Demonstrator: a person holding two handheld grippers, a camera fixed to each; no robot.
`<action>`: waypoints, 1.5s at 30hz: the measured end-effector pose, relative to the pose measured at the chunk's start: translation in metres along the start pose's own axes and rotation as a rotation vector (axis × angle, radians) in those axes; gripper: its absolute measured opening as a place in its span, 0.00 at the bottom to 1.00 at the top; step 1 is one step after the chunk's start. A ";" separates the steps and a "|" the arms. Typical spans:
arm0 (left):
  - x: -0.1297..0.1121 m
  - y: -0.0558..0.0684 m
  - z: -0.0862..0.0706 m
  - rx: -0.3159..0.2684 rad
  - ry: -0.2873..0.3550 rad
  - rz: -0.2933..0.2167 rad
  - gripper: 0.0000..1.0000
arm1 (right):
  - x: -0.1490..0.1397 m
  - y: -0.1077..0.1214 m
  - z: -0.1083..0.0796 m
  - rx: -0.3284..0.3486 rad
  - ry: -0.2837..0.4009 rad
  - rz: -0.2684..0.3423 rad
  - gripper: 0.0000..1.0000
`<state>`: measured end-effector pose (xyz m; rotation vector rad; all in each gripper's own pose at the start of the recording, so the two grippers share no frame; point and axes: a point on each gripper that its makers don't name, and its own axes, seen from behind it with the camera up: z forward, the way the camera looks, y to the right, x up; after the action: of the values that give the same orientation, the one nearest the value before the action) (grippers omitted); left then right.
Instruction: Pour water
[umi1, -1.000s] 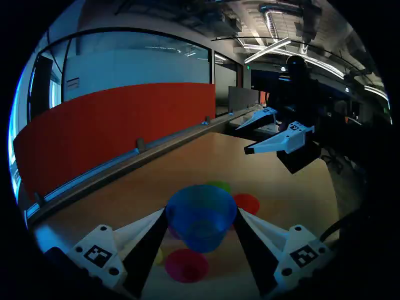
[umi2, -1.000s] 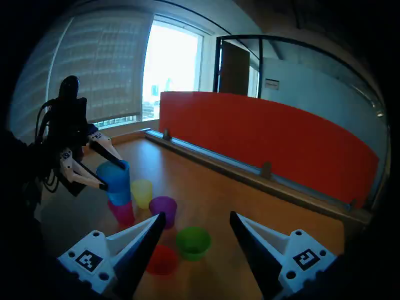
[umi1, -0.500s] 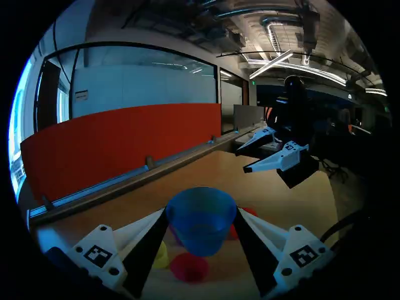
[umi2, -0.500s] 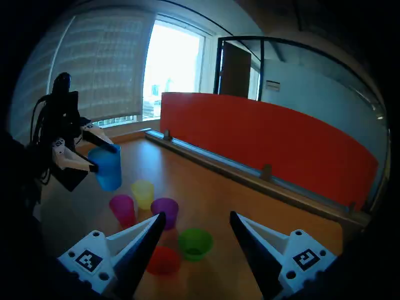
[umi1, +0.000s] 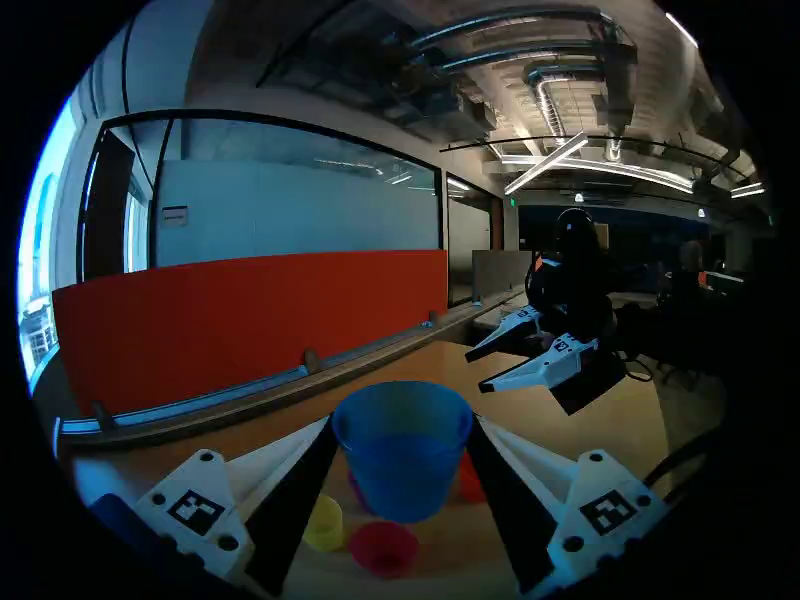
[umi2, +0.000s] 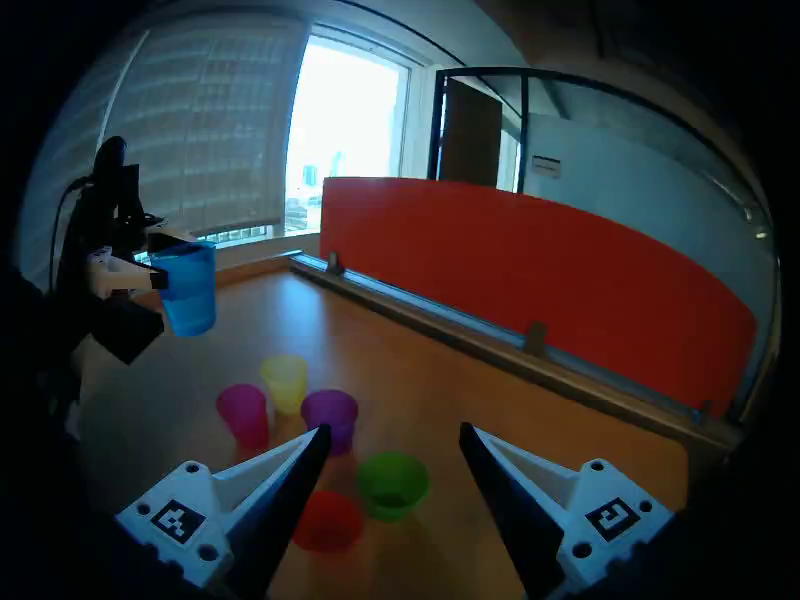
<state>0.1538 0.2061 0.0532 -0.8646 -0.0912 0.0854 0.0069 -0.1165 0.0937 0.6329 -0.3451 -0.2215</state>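
My left gripper (umi1: 400, 428): jaws pressed on blue cup (umi1: 402, 470), high above table (umi2: 450, 390); water inside, I cannot tell.
My right gripper (umi2: 393, 432): jaws wide open, holding nothing.
Near on table: pink cup (umi2: 243, 412), yellow cup (umi2: 285, 380), purple cup (umi2: 329, 415), green cup (umi2: 392, 483), red cup (umi2: 326, 520).

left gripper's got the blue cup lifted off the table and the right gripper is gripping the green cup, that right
Not quite. The left gripper does hold the blue cup off the table, but the right gripper grips nothing: in the right gripper view its fingers stand open, and the green cup stands on the table untouched.
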 end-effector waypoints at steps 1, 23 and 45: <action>0.001 0.000 -0.001 0.002 0.003 0.002 0.87 | -0.001 0.000 0.001 0.001 -0.002 -0.001 1.00; 0.007 -0.003 -0.025 0.017 0.055 0.022 0.87 | -0.043 0.002 0.035 0.028 -0.102 0.015 0.99; -0.006 -0.020 -0.048 0.068 0.053 -0.003 0.88 | -0.085 0.000 0.068 0.056 -0.216 0.012 1.00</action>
<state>0.1543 0.1560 0.0372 -0.7982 -0.0395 0.0620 -0.0968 -0.1267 0.1239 0.6638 -0.5641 -0.2699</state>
